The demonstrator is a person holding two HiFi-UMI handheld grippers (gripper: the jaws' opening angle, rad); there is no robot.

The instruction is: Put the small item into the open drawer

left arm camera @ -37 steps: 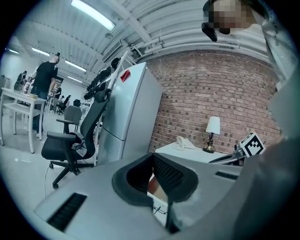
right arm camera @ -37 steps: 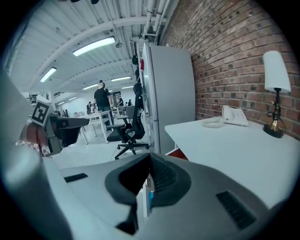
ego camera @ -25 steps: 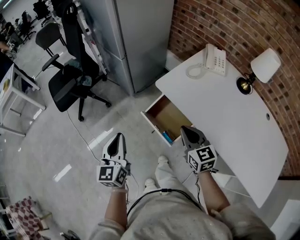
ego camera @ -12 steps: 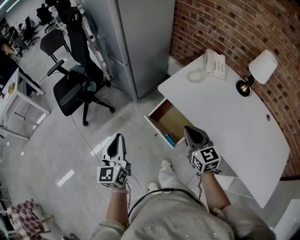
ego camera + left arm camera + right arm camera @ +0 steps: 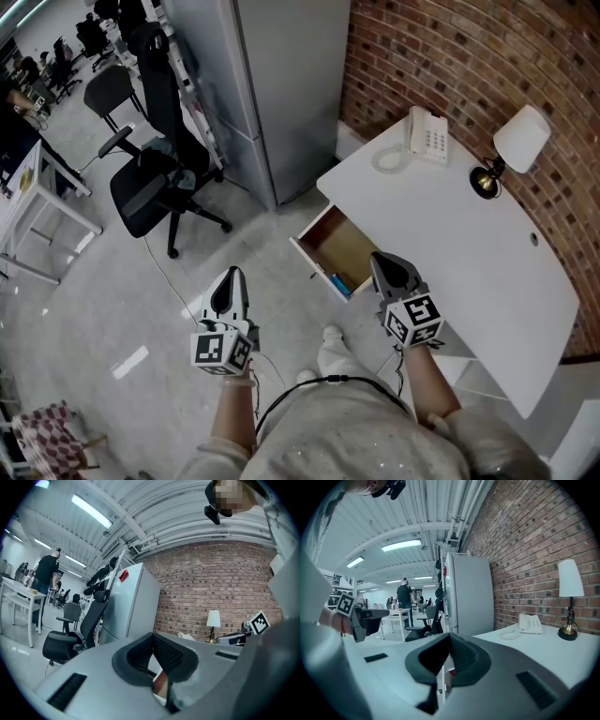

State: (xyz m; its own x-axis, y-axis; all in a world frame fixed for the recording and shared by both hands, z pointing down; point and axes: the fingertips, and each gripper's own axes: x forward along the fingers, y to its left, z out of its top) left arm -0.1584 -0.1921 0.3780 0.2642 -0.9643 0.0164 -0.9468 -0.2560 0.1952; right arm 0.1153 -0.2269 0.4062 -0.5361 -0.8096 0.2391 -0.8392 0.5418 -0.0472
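Only the view has drifted slightly since earlier, and the right gripper (image 5: 380,261) and left gripper (image 5: 233,275) hang with fingers closed on nothing, probably because the small blue item (image 5: 339,281) already lies inside the open wooden drawer (image 5: 349,246).

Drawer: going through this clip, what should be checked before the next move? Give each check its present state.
1. Drawer pulled open from the desk: ok.
2. Small blue item lies inside the drawer, near its front: ok.
3. Right gripper jaws together, nothing held: ok.
4. Left gripper jaws together, nothing held: ok.
5. Blue item sits low enough for the drawer to slide shut: cannot tell.
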